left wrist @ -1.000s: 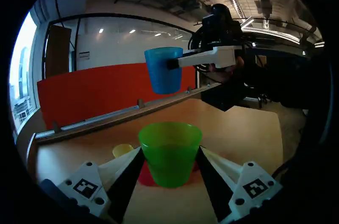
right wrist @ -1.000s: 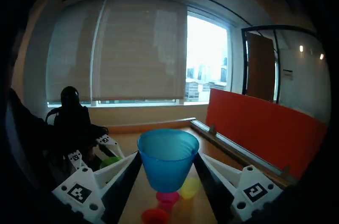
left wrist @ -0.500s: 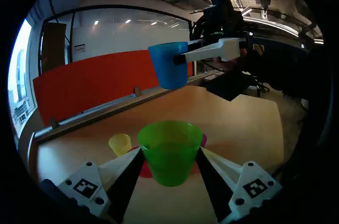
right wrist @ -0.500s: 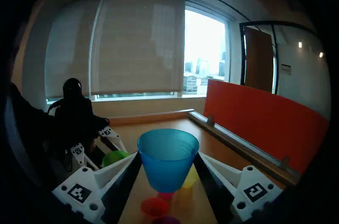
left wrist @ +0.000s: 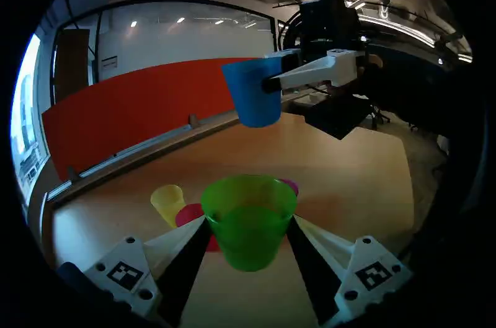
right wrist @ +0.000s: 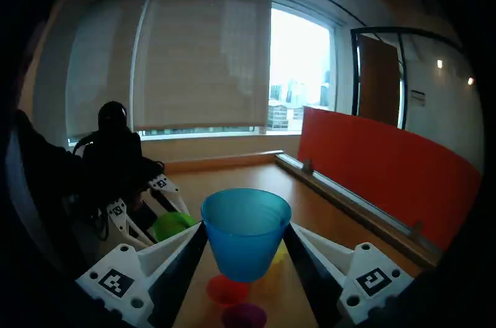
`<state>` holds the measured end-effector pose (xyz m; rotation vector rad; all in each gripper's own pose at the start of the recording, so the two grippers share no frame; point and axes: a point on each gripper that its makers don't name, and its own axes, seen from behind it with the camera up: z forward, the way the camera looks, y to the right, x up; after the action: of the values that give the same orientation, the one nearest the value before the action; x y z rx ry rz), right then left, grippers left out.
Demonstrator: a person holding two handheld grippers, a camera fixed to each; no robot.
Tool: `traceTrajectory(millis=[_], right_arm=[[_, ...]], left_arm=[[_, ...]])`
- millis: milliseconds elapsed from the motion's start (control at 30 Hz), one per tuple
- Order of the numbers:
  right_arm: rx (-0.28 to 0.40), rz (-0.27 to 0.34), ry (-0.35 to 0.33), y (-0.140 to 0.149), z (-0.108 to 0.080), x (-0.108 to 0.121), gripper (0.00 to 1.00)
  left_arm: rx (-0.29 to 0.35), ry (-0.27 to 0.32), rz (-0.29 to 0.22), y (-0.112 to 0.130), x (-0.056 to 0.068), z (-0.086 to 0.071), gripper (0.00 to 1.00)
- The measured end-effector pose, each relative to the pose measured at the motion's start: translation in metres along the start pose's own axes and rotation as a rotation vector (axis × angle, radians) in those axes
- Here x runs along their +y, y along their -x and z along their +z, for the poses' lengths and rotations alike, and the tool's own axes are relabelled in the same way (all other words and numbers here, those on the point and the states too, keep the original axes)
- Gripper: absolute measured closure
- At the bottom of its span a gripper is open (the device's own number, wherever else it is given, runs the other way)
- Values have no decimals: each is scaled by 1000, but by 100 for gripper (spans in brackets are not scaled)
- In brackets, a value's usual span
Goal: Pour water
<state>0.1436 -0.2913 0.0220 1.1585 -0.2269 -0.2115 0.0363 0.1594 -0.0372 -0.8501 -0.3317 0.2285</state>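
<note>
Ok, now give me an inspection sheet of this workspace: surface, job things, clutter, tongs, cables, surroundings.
Surface: wooden table, light brown.
Job's things: green cup, upright, seems to hold liquid; blue cup, held off the table, slightly tilted, apart from the green one.
Clutter: yellow cup, red cup and purple cup on the table.
Grippers: left tongs shut on green cup; right tongs shut on blue cup.
Cables: dark leads behind the right tongs, course unclear.
Surroundings: orange partition; window with a blind beside it.
</note>
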Motion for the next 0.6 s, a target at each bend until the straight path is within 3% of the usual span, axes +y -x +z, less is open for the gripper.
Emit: traceTrajectory(millis=[600], right_arm=[[-52, -13, -25, 34, -11, -12, 12]], left_arm=[[-77, 38, 13, 22, 12, 10, 18]])
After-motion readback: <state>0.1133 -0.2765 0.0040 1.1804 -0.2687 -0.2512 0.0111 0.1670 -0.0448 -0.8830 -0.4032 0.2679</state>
